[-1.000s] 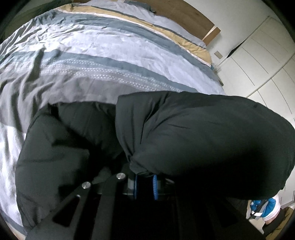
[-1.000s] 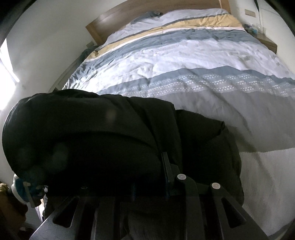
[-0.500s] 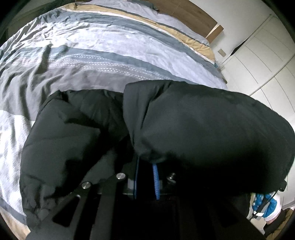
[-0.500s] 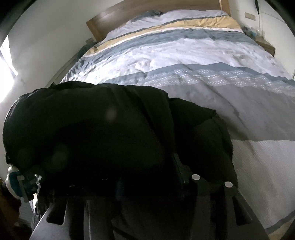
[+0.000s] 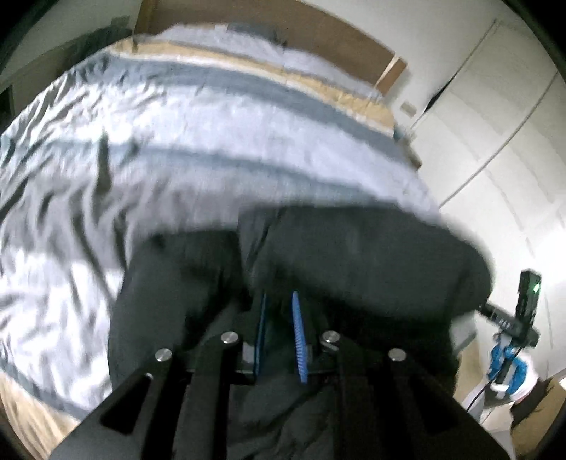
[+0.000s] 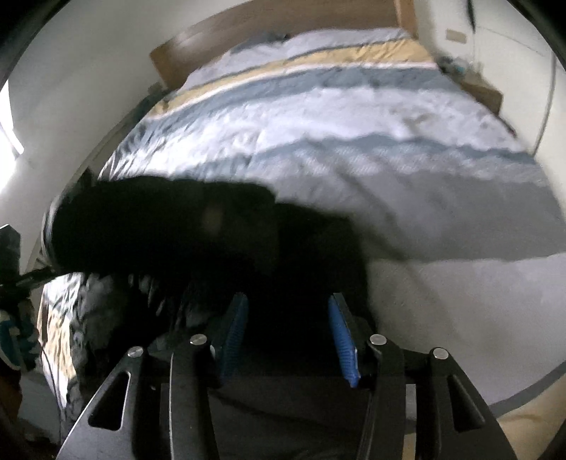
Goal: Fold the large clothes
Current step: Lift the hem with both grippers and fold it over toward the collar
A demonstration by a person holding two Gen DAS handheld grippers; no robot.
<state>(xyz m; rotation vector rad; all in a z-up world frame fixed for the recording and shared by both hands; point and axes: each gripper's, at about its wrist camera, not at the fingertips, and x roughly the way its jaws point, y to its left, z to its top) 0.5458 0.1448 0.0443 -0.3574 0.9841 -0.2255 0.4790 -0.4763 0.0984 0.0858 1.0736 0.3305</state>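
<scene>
Two grippers are working a black puffy jacket (image 5: 353,254) at the foot end of a bed. Both views are motion-blurred.

Left gripper (image 5: 279,318): its blue pads (image 5: 299,339) are sitting with only a narrow gap between them, and dark fabric is bunching around and over the tips. Whether cloth is actually being pinched there, cannot tell; the tips are partly buried. In this view the jacket is lying as a dark mound across the lower middle, one bulky fold on the right overlapping a flatter part on the left.

Right gripper (image 6: 288,329): jaws are standing spread wide, and its blue pads (image 6: 341,336) are well apart. The jacket (image 6: 169,233) is filling the space ahead of and between the fingers, but no pad is visibly pressing on it. The bulk is sitting left of centre here and reaching toward the bed's left edge.

Striped duvet (image 6: 353,116) is covering the bed, with grey, blue, white and tan bands, rumpled. Wooden headboard (image 6: 283,21) is showing at the far end. White wardrobe doors (image 5: 495,124) are standing at right in the left view. The right gripper (image 5: 523,315) is also appearing at the far right edge of that view, just beside the jacket's end.
</scene>
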